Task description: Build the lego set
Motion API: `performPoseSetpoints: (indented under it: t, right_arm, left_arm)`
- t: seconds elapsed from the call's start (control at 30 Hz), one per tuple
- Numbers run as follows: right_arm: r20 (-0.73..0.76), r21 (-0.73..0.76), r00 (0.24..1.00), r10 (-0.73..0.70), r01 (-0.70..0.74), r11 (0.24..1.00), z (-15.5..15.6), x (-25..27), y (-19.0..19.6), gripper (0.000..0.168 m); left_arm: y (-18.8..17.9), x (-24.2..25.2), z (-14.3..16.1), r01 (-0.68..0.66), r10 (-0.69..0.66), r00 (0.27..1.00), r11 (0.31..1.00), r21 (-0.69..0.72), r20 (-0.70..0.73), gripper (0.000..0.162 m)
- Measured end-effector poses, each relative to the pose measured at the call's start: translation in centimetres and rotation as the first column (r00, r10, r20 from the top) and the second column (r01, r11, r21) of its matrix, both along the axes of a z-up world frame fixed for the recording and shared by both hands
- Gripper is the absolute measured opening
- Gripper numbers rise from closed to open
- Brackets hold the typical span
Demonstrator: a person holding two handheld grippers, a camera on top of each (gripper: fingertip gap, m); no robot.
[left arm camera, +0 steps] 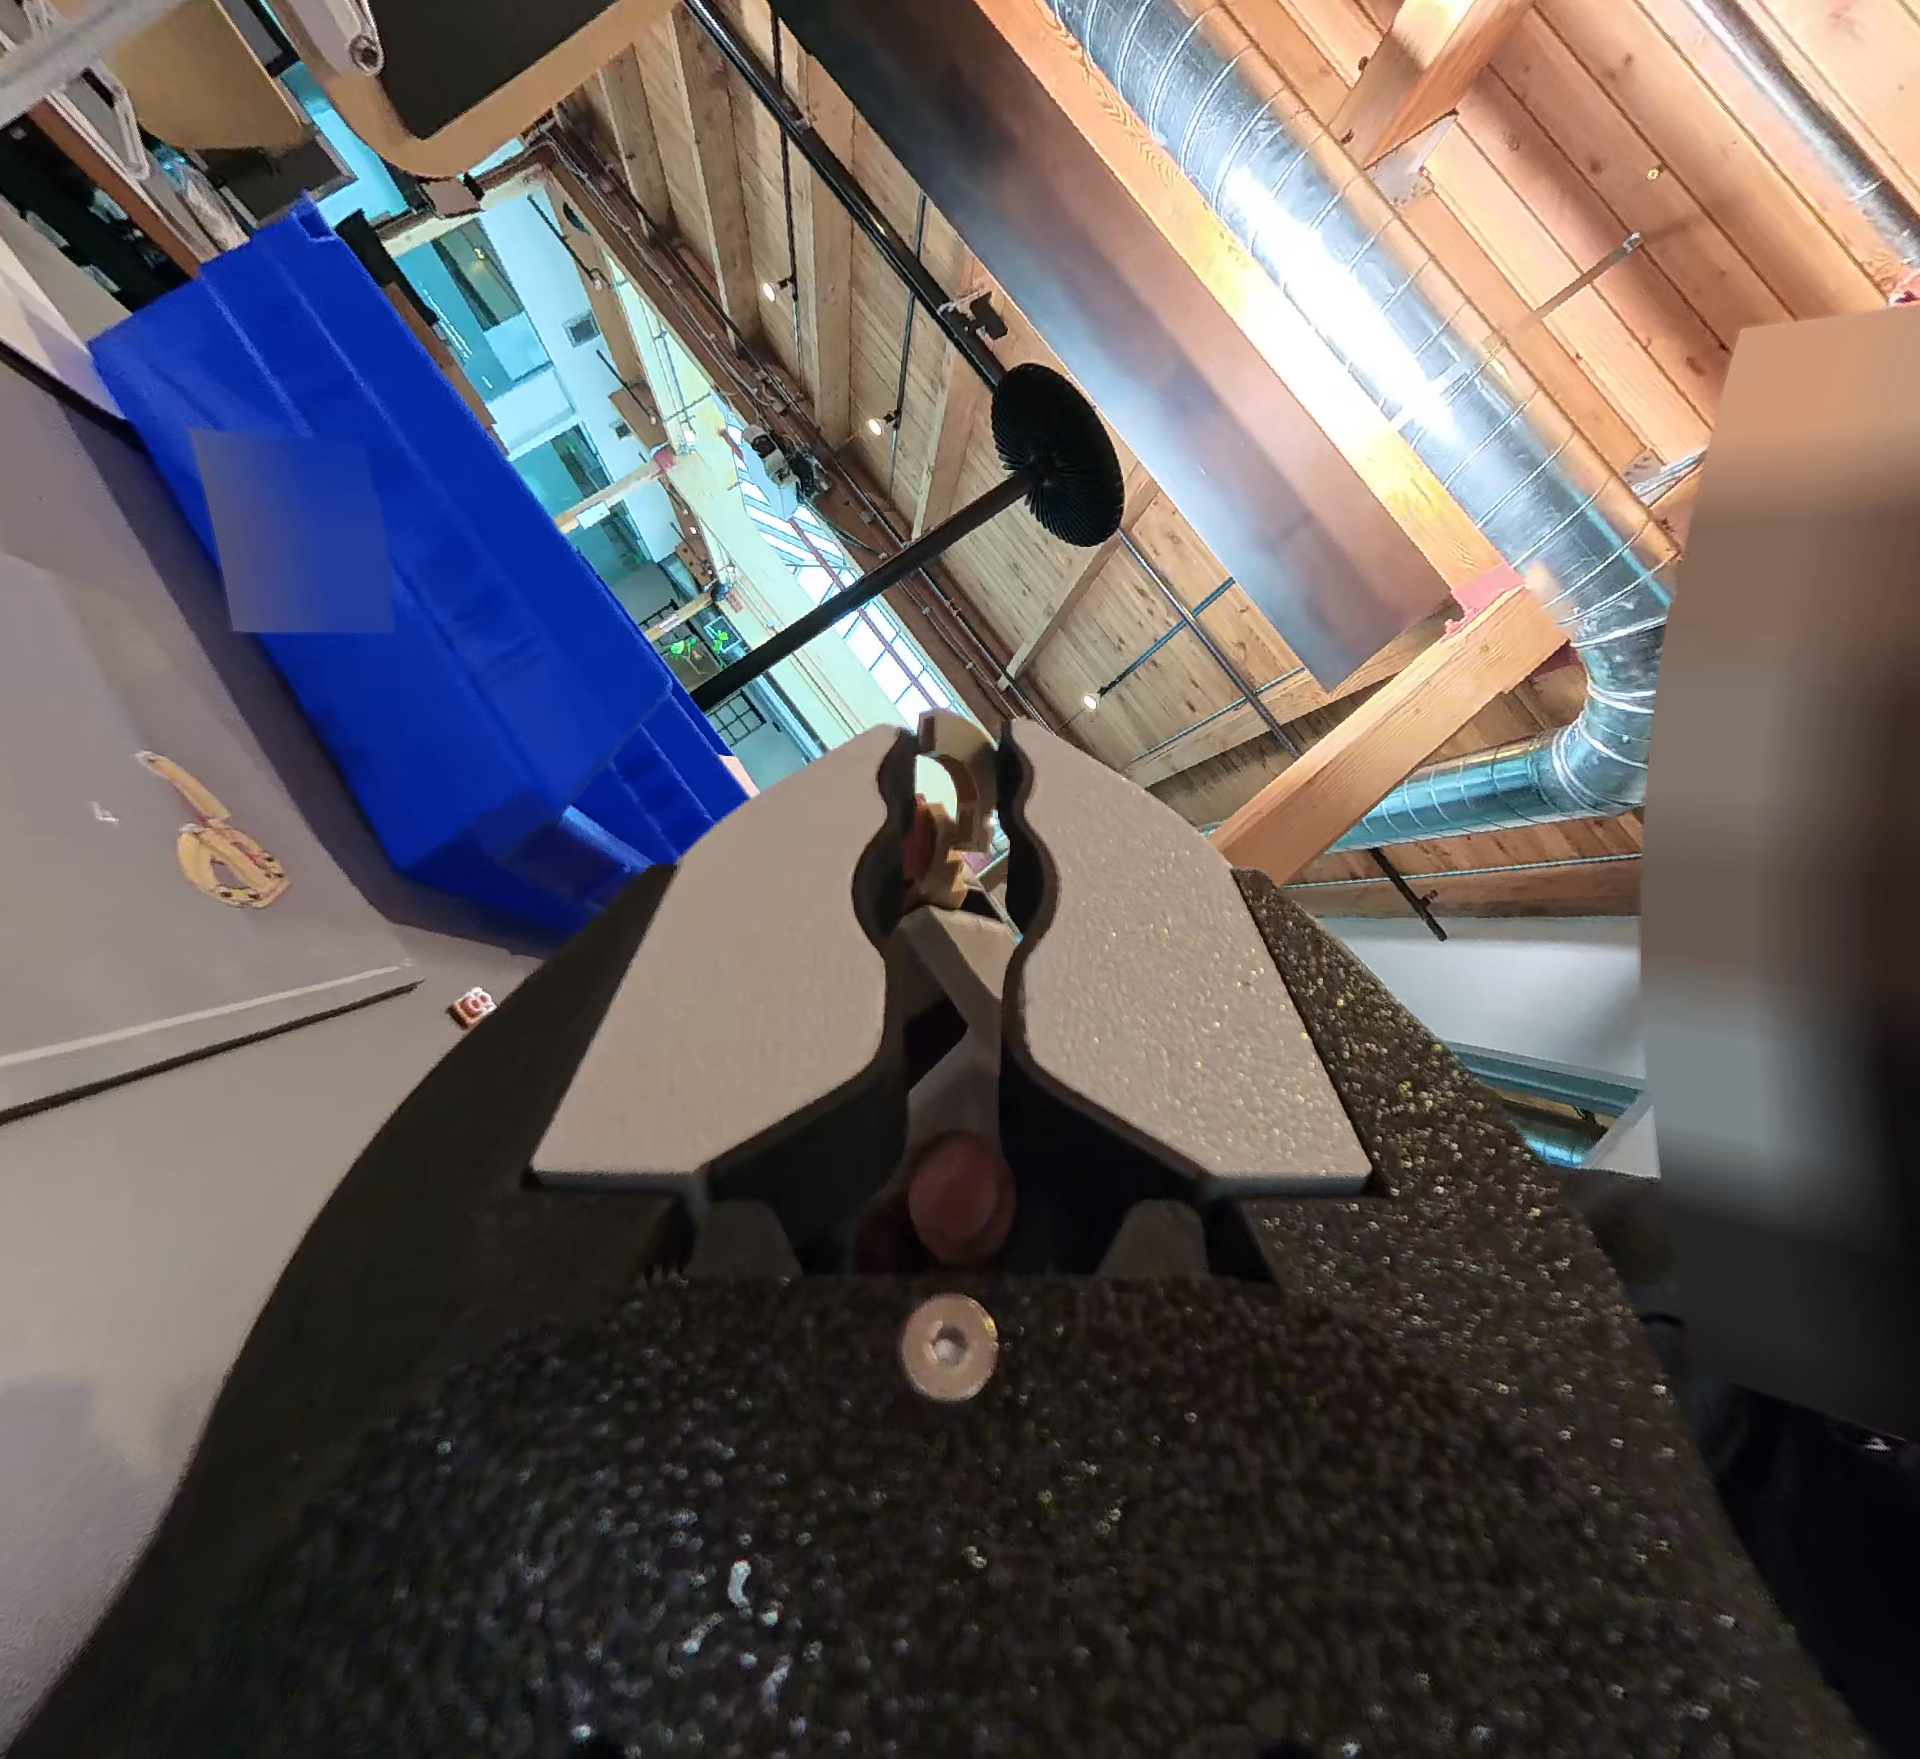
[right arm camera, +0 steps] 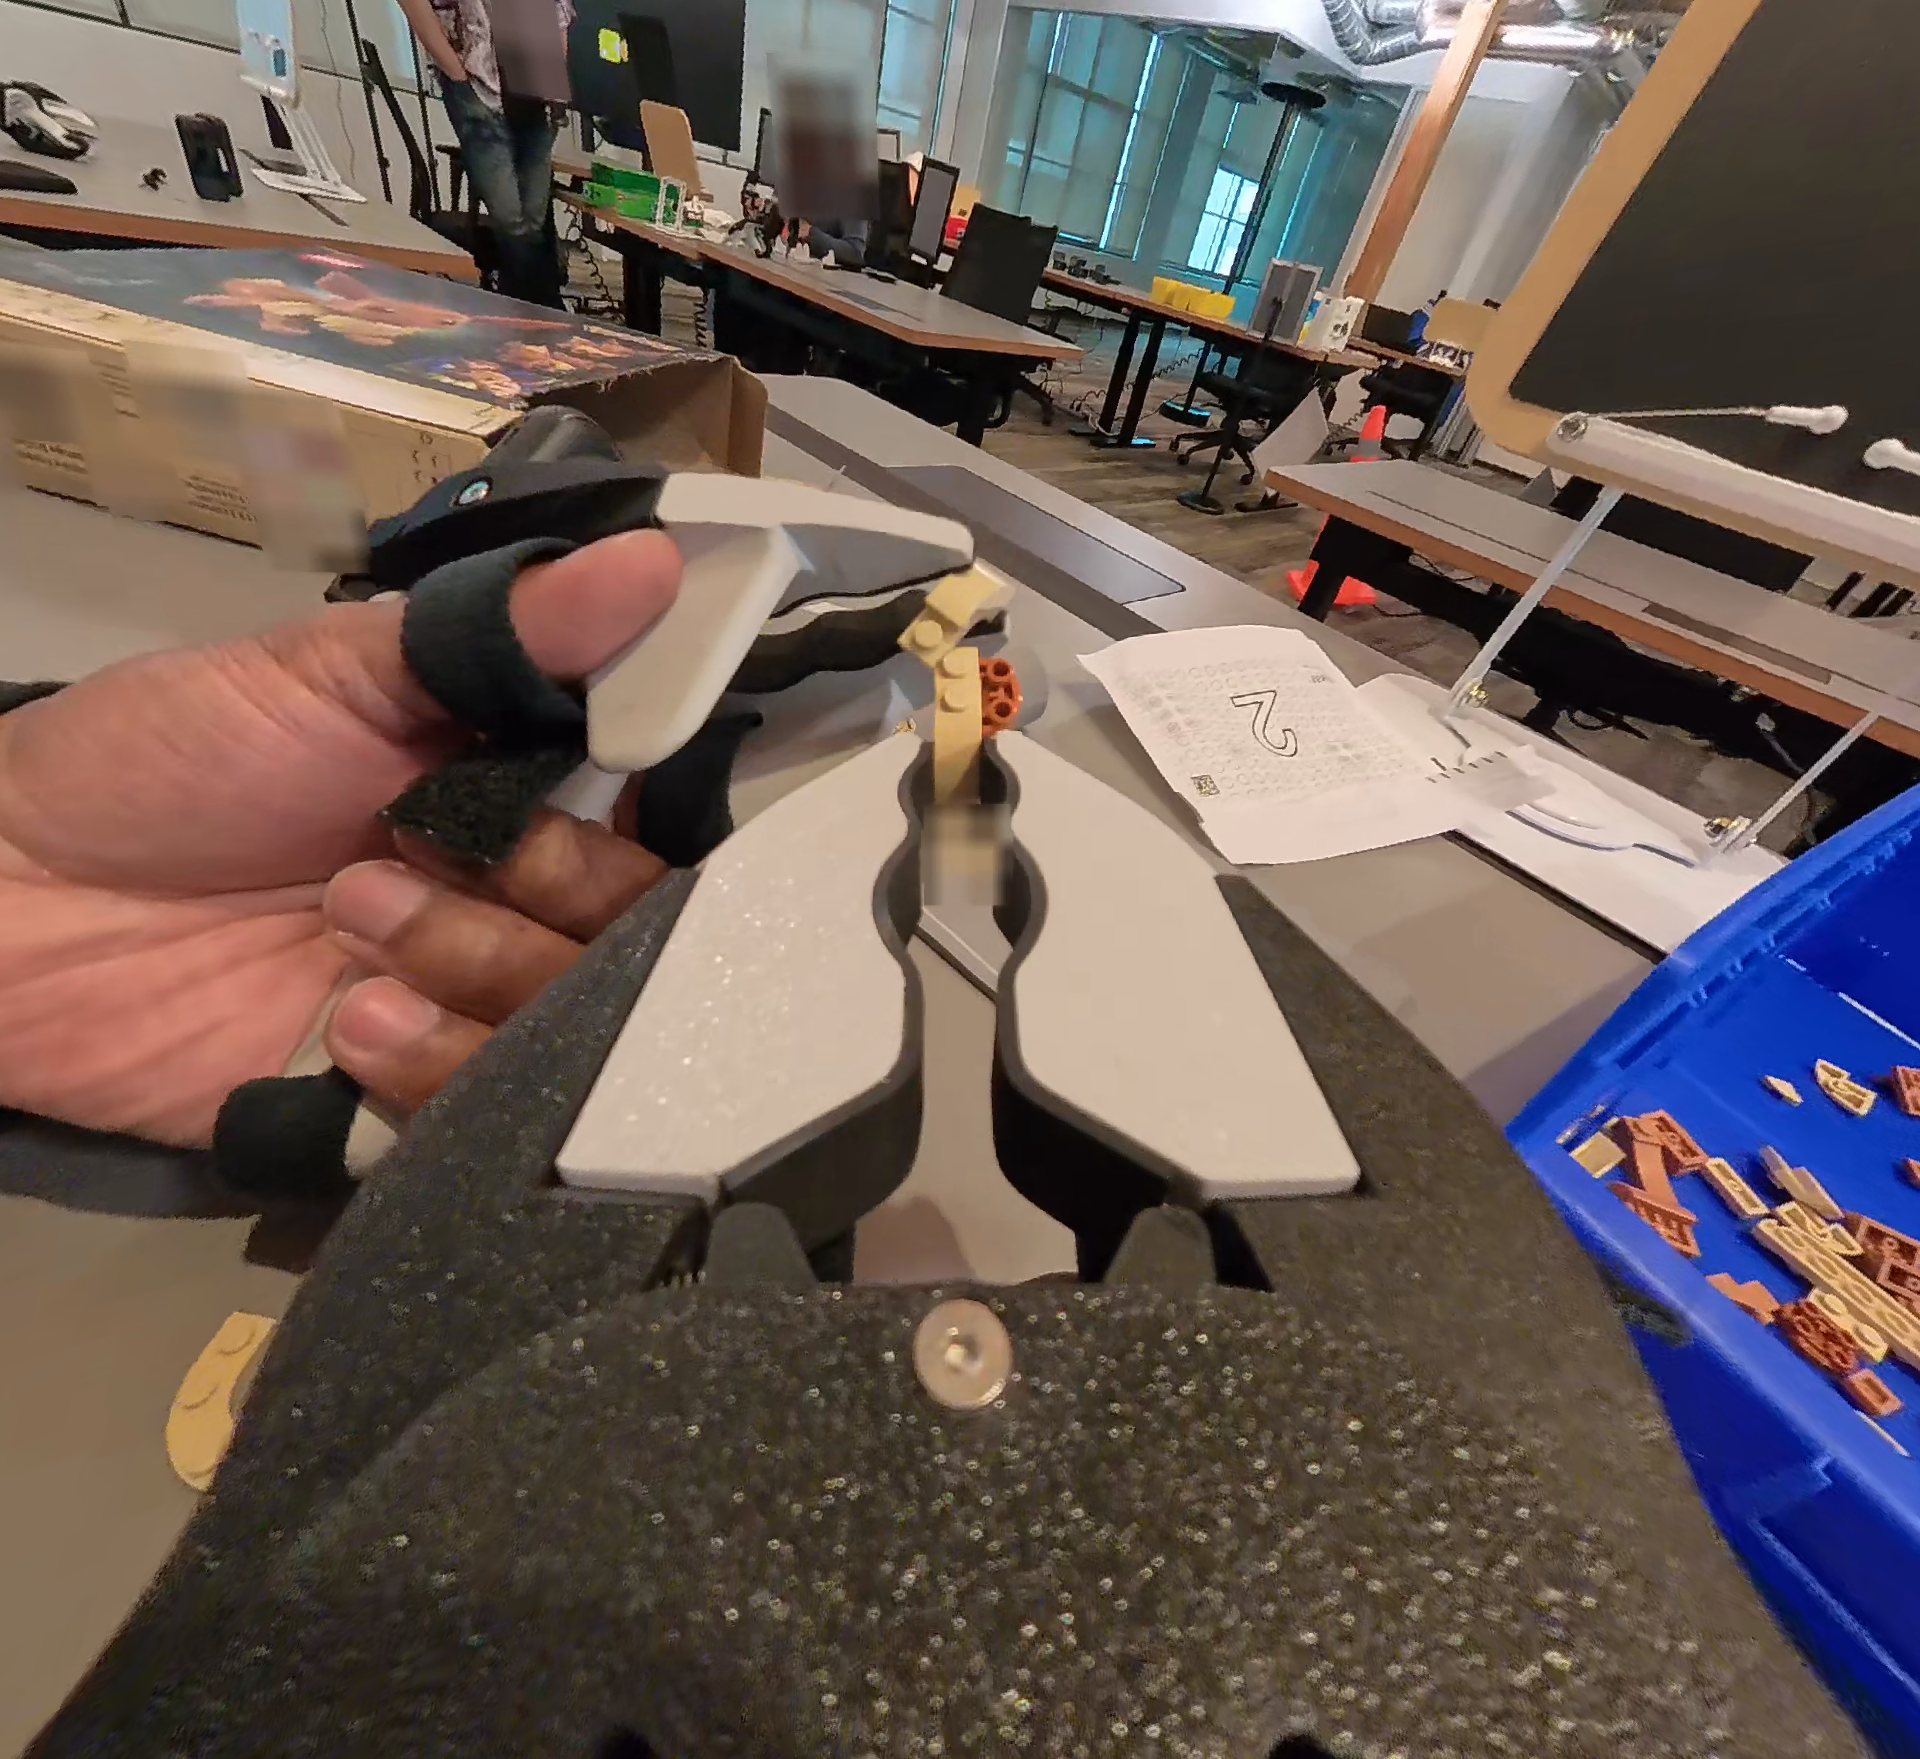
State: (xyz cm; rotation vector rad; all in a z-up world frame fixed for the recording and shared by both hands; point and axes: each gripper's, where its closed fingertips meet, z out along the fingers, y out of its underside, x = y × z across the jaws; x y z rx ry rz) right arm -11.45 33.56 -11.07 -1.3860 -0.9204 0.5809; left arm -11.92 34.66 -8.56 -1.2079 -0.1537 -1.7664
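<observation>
Tan lego pieces are being held up in the air between two grippers, above a grey table (right arm camera: 1382,940). In the right wrist view, the right gripper (right arm camera: 961,753) is being kept nearly closed, its grey fingers (right arm camera: 790,961) pinched on an upright tan curved piece (right arm camera: 954,743). A small reddish-brown studded piece (right arm camera: 1000,693) is sitting at the top of that tan piece. The left gripper (right arm camera: 961,582) is being brought in from the left by a hand (right arm camera: 260,826), with its tips clamped on a tan studded plate (right arm camera: 948,620) that is touching the top of the upright piece.

In the left wrist view, the left gripper (left arm camera: 961,753) is being pointed up toward a wooden ceiling (left arm camera: 1195,275), its tips closed on a tan piece (left arm camera: 961,800), with a reddish-brown part just behind.

Loose tan and brown bricks (right arm camera: 1808,1231) are lying in a blue bin (right arm camera: 1662,1397) at the right. A white printed sheet (right arm camera: 1288,743) is lying on the table beyond the grippers, and an opened cardboard set box (right arm camera: 364,359) is lying at the far left. A flat tan assembly (left arm camera: 218,842) is resting on a grey mat (left arm camera: 125,930) near the bin.
</observation>
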Motion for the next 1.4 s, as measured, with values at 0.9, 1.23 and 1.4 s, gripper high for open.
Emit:
performPoseSetpoints:
  t: [0.9,1.23,1.4]
  right_arm:
    - [-0.072,-0.019,0.997,-0.024,0.023,1.0,1.0,0.9,-0.1,0.008]
    - [-0.089,-0.007,0.996,-0.017,0.016,1.0,1.2,1.1,-0.1,0.008]
    - [-0.081,0.02,0.997,-0.011,0.012,1.0,1.3,1.3,0.0,0.008]
  left_arm:
    - [0.1,0.5,0.2,-0.105,0.108,0.992,0.993,0.046,-0.059,0.014]
    - [0.0,0.7,0.2,-0.071,0.074,0.995,0.997,0.041,-0.064,0.015]
    - [-0.1,0.7,0.5,-0.041,0.048,0.994,0.997,0.067,-0.1,0.014]
